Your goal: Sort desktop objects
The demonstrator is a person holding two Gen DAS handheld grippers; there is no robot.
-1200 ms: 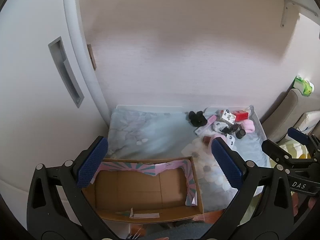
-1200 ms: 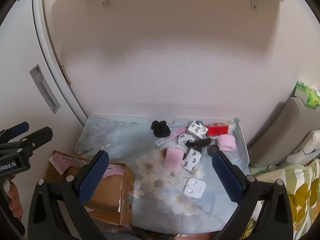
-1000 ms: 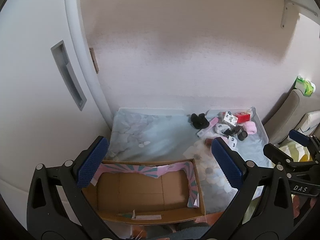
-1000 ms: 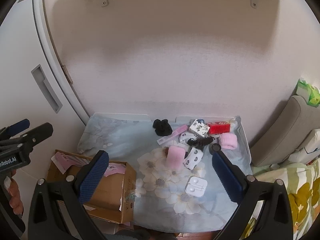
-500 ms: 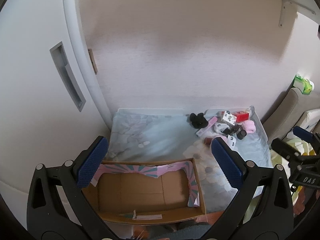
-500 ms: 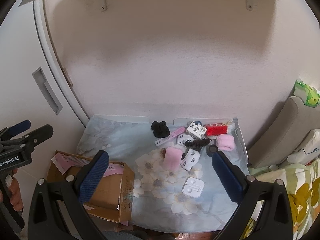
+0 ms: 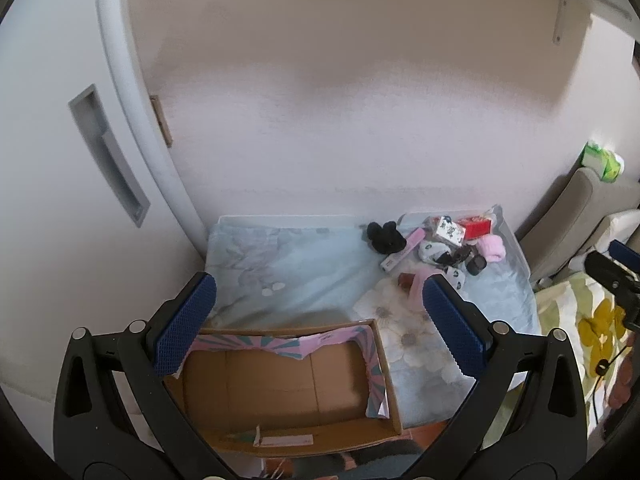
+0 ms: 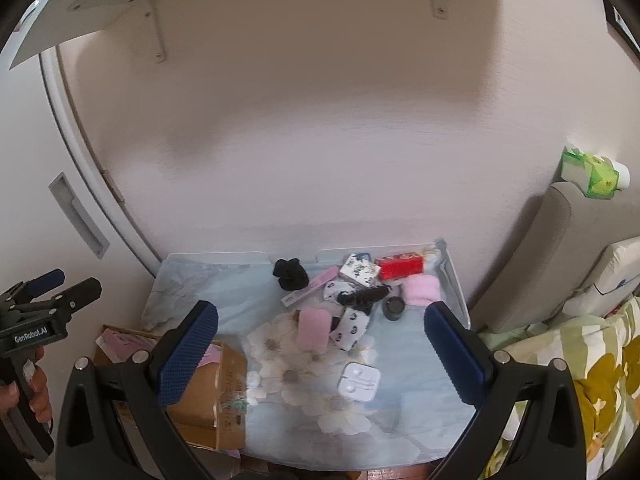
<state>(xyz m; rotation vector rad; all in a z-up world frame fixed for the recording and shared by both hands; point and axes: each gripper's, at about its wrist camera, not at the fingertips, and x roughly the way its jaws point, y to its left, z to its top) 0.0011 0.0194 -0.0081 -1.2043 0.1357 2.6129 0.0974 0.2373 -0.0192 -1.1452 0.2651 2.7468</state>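
A small table with a pale blue flowered cloth (image 8: pixel 224 304) carries a pile of small things at its back right: a black hair tie (image 8: pixel 290 274), a red box (image 8: pixel 401 266), a pink roll (image 8: pixel 420 289), a pink pouch (image 8: pixel 313 329), panda-print socks (image 8: pixel 352 328), a dark jar (image 8: pixel 393 308) and a white earphone case (image 8: pixel 359 381). An open, empty cardboard box (image 7: pixel 280 388) stands at the table's front left. My left gripper (image 7: pixel 316 324) is open above the box. My right gripper (image 8: pixel 320 354) is open above the table's front, clear of the objects.
A white cabinet door with a recessed handle (image 7: pixel 108 156) stands at the left. A wall rises behind the table. A beige chair back (image 8: pixel 568 248) with a green tissue pack (image 8: pixel 590 172) and a flowered quilt (image 8: pixel 560 364) lie at the right.
Both views have shifted slightly; the right gripper's view has drawn a little nearer the table. Both grippers stay open and nothing on the table has moved.
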